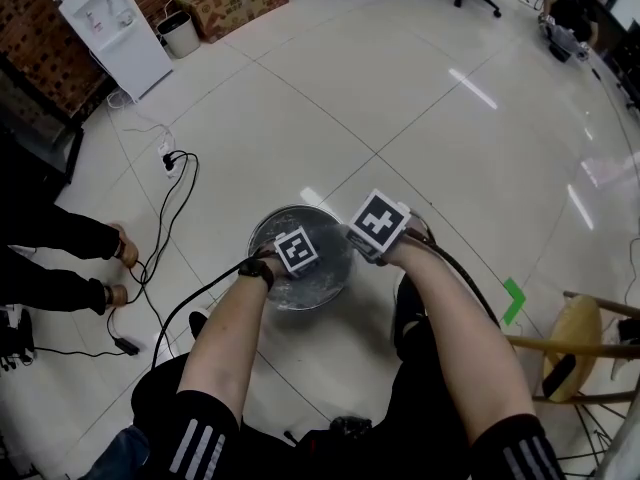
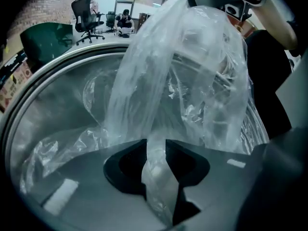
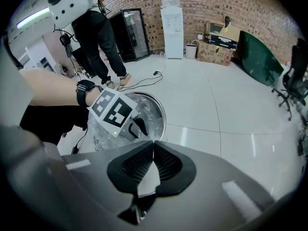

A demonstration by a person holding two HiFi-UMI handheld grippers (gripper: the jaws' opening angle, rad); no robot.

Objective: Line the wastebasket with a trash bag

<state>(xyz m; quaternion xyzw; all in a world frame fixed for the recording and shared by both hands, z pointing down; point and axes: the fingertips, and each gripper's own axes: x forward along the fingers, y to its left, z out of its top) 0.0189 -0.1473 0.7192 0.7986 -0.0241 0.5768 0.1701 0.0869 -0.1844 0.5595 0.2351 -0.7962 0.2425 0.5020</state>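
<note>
The trash bag (image 2: 183,71), a clear film, sits partly down inside the round steel wastebasket (image 1: 300,208), which stands on the tiles just in front of your knees. Your left gripper (image 2: 155,158) is low in the basket's mouth. Its jaws stand narrowly apart, pinching a bunched fold of the film, likely so you can carry that part down toward the bottom.

From there the film rises like a tent to your right gripper (image 3: 153,150), just right of the left one. Its jaws are pressed together on a thin sliver of film, apparently to hold the bag's edge up so it doesn't slide in after the rest. The rim's left arc looks bare, so the cuffing is probably not yet done.

Farther left, a black power cable (image 1: 172,160) trails over the floor. A white water dispenser (image 1: 112,28) stands at the far left.
</note>
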